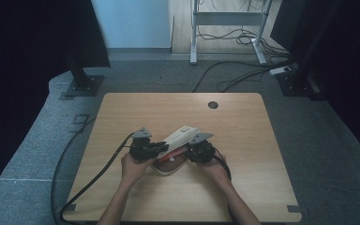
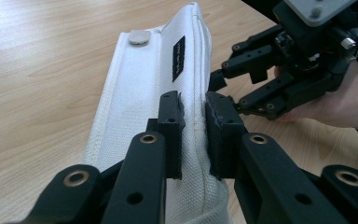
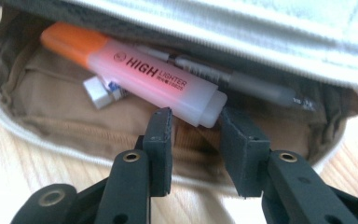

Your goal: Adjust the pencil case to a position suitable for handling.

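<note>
A white canvas pencil case (image 1: 182, 135) lies open on the wooden table (image 1: 248, 140), its flap (image 2: 144, 84) raised. My left gripper (image 1: 165, 147) (image 2: 195, 121) is shut on the flap's edge, pinching the fabric between its pads. Inside the brown lining (image 3: 51, 98) lie an orange highlighter (image 3: 154, 77), a small white eraser (image 3: 100, 92) and a grey pen (image 3: 242, 81). My right gripper (image 1: 186, 152) (image 3: 196, 126) reaches into the case's mouth, and its fingertips sit on both sides of the highlighter's pale end cap, closed on it. From the left gripper view, the right gripper (image 2: 216, 91) is just past the flap.
A dark round grommet hole (image 1: 213, 104) sits near the table's far edge. The left gripper's cable (image 1: 89, 180) trails off the table's front left corner. Black stand bases (image 1: 82, 86) and loose cables (image 1: 243, 37) are on the floor beyond.
</note>
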